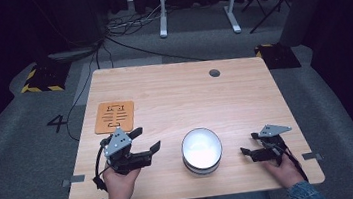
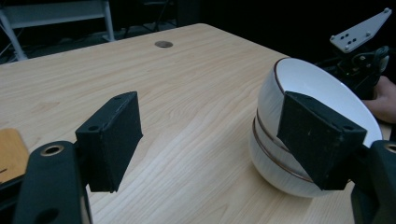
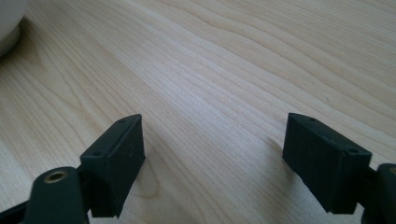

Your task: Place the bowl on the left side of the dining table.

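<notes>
- High view: white stacked bowls point(image 1: 201, 151) sit near the desk point(image 1: 174, 94) front edge, between both tools, likely for easy reach.
- Left tool point(image 1: 145, 144): jaws wide apart, empty, angled toward the bowls.
- Right tool point(image 1: 248, 144): wide open, empty, low over bare wood.
- Orange mat point(image 1: 114, 116) lies by the left edge.

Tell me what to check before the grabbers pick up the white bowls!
1. Left gripper open: ok.
2. Right gripper open: ok.
3. Both grippers holding nothing: ok.
4. White bowls stacked, sitting upright on the wooden table: ok.
5. Space around the bowls free; orange mat lies well away: ok.
6. How many bowls are in the stack: cannot tell; at least two show in the left gripper view.
</notes>
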`<control>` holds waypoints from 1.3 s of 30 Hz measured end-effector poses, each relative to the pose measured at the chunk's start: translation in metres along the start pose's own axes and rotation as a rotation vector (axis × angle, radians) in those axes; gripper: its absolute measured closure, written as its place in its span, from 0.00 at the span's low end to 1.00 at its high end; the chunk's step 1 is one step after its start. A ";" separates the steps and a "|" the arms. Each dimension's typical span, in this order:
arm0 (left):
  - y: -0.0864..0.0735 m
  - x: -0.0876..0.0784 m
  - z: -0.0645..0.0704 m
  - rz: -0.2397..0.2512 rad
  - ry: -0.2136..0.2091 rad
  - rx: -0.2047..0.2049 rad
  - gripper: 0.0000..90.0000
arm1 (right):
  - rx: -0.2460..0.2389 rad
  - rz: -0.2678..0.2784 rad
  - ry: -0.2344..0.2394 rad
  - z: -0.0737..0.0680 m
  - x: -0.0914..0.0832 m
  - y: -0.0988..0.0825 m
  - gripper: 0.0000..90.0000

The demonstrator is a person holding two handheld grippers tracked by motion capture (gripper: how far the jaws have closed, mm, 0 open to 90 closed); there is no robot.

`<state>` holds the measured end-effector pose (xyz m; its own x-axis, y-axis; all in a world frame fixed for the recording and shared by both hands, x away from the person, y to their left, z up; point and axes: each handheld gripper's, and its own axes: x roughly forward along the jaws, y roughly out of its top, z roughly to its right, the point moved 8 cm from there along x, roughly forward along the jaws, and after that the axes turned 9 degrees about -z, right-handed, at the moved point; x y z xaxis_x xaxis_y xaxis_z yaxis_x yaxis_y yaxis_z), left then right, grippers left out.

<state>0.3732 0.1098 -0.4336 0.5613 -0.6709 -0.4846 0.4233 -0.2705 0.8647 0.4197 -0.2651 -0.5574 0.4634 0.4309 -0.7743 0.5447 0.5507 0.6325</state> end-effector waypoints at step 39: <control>0.032 0.093 0.047 -0.339 -0.220 0.086 0.26 | 0.005 -0.001 -0.006 0.000 0.002 0.002 0.22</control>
<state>0.4058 0.0064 -0.4446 0.2311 -0.6625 -0.7125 0.4919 -0.5523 0.6731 0.4215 -0.2638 -0.5575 0.4667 0.4263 -0.7749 0.5486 0.5478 0.6317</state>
